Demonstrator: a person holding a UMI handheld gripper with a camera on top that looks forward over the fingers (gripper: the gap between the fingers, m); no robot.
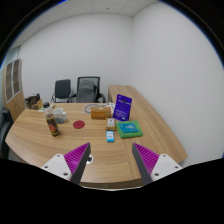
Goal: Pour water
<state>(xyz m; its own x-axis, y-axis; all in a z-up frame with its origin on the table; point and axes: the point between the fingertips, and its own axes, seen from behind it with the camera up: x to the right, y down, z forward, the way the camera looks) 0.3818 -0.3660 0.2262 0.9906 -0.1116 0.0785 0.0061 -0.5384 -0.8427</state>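
Above the near edge of the long, light wooden table (100,150) the hand-held gripper (109,160) hangs with its two fingers spread wide, their purple pads (76,157) facing each other across bare tabletop and clasping nothing; the likeliest vessel for the task, a dark brown bottle with a pale cap (52,123), stands upright toward the table's left edge, well ahead of the fingers and off to their left; just beside it, further in, lies a flat round red coaster-like disc (79,125); no cup or glass to pour into can be made out, so the target is uncertain; the step in hand looks to be the approach, and to do it well the gripper should swing left and travel forward low over the wood, keeping the fingers parted until the bottle sits squarely between the pads, then close on its body below the neck, where it seems widest, so it will not tip or slip when tilted; the small light-blue object (110,136) just ahead of the fingers and the flat teal-green box (129,128) to the right lie clear of that path; the bottle looks slim and dark, its fill level impossible to judge.
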